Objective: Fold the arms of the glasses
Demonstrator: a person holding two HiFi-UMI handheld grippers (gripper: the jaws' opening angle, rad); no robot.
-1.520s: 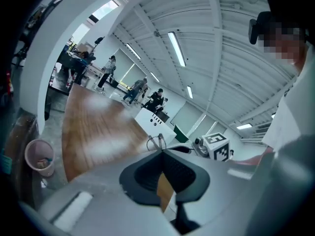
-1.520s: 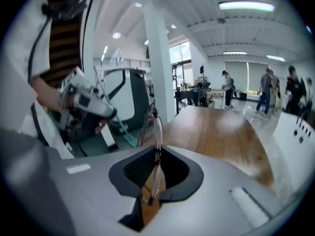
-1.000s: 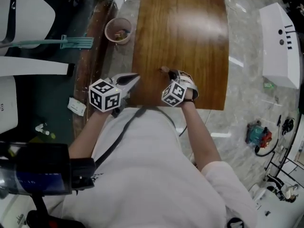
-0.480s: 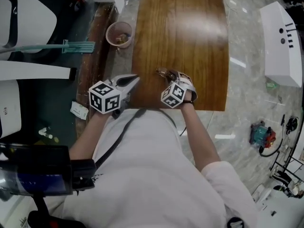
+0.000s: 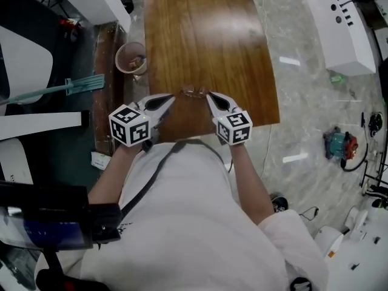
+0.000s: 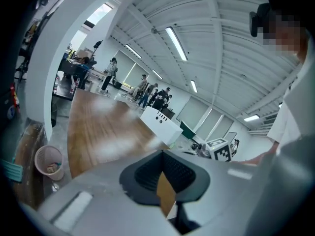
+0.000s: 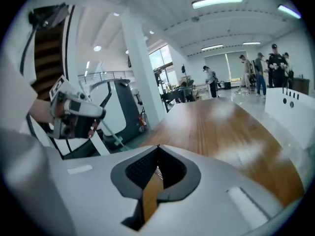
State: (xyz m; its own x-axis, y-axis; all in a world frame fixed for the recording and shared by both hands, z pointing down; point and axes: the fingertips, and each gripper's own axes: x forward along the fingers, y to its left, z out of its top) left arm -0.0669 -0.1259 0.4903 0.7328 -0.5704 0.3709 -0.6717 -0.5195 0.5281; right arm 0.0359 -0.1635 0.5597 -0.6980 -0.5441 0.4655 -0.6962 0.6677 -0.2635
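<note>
Glossy wood table (image 5: 206, 35), thin glasses (image 5: 194, 93); left hand-held gripper (image 5: 171, 98) pressed together; right hand-held gripper (image 5: 209, 94) just closed, empty.

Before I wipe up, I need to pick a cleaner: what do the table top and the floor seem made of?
Table top: wood or wood veneer, with lengthwise brown grain; glossy, judging by the pale glare patches. Floor: polished stone or stone-look tile, grey-veined with bright reflections; which one is unclear.
</note>
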